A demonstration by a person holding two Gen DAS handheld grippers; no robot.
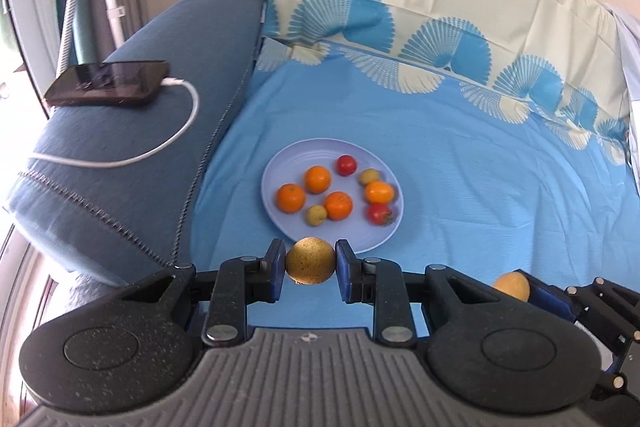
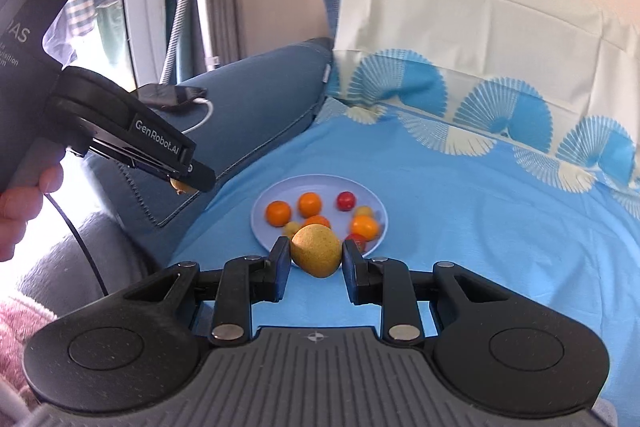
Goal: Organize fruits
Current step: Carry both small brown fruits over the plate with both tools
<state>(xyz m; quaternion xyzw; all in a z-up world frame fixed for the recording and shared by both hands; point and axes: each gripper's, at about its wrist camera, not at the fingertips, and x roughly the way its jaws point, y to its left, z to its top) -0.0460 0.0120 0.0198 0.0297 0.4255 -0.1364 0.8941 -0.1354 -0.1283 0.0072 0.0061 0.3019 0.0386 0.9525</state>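
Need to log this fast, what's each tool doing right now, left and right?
Left tool: closed on a speckled yellow-brown fruit.
Right tool: closed on a yellow pear-like fruit.

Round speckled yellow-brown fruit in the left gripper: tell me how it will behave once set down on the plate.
The round speckled yellow-brown fruit looks near-spherical, so it would probably roll. It keeps its shape between the pads, so it seems firm. The pale blue plate looks shallow-rimmed, so it may barely stop it.

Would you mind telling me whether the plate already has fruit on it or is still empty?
Partly filled: the plate holds four oranges, two red fruits and two small yellowish ones, with bare space left.
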